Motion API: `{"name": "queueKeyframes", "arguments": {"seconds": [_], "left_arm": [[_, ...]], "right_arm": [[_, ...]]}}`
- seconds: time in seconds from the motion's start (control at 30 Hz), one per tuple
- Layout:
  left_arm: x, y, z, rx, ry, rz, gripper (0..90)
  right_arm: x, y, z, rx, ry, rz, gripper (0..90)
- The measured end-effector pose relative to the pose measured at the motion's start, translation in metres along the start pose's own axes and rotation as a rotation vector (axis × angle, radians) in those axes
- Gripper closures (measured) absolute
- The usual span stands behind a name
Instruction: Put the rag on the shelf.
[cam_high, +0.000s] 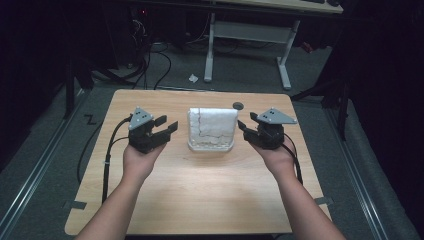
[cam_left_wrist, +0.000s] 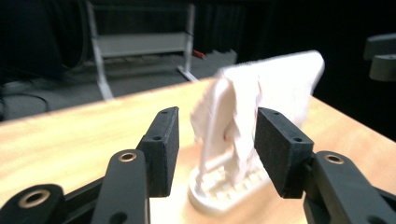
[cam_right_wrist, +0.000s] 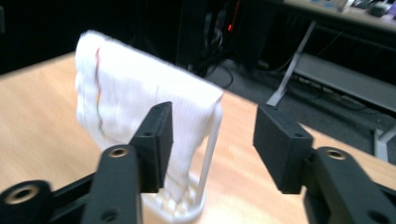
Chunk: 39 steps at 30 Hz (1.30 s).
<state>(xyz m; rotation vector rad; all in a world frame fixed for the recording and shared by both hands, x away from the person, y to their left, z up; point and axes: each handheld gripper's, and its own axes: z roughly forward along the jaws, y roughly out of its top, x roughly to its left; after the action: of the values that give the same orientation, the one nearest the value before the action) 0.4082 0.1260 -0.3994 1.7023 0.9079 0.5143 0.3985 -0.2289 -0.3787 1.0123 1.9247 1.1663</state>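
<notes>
Rack: white cloth (cam_high: 212, 123) draped over white plastic rack (cam_high: 211, 146), so both edges hang free.
Your left hand-held gripper (cam_high: 166, 126): spread, flanking rack.
Your right hand-held gripper (cam_high: 246, 124): spread, opposite side.

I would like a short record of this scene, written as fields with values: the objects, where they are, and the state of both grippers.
surface: wooden table
object: white cloth with a coloured stripe, draped over a white rack
object position: middle of the table, between the two grippers
left gripper: open, left of the cloth, not touching it
right gripper: open, right of the cloth, not touching it
other: small dark round spot on the table behind the rack
background: dark room, desk frame, cables on the floor
</notes>
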Motion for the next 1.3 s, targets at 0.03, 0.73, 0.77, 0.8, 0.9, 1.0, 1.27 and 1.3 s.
{"name": "queueKeyframes", "arguments": {"seconds": [0.03, 0.73, 0.77, 0.8, 0.9, 1.0, 1.27, 1.3], "left_arm": [[0.0, 0.0, 0.0, 0.0, 0.0, 0.0, 50.0], [-0.041, -0.144, -0.016, 0.312, -0.103, 0.065, 43.9], [-0.044, -0.15, -0.019, 0.315, -0.106, 0.066, 43.9], [-0.048, -0.155, -0.022, 0.318, -0.106, 0.073, 44.0], [-0.064, -0.159, -0.025, 0.335, -0.108, 0.144, 43.6], [-0.064, -0.157, -0.021, 0.33, -0.104, 0.154, 43.0], [-0.051, -0.157, -0.018, 0.335, -0.088, 0.08, 42.4], [-0.051, -0.158, -0.018, 0.335, -0.087, 0.08, 42.4]], "right_arm": [[0.002, -0.002, -0.002, 0.005, -0.006, -0.012, 46.4], [0.06, -0.121, 0.0, 0.196, 0.13, -0.018, 43.4], [0.063, -0.128, 0.0, 0.207, 0.14, -0.006, 42.5], [0.066, -0.134, -0.002, 0.219, 0.149, 0.005, 41.5], [0.073, -0.155, -0.015, 0.213, 0.152, -0.023, 42.7], [0.071, -0.158, -0.022, 0.208, 0.149, -0.046, 42.2], [0.064, -0.161, -0.014, 0.231, 0.169, 0.0, 42.8], [0.065, -0.162, -0.014, 0.233, 0.174, -0.003, 42.8]]}}
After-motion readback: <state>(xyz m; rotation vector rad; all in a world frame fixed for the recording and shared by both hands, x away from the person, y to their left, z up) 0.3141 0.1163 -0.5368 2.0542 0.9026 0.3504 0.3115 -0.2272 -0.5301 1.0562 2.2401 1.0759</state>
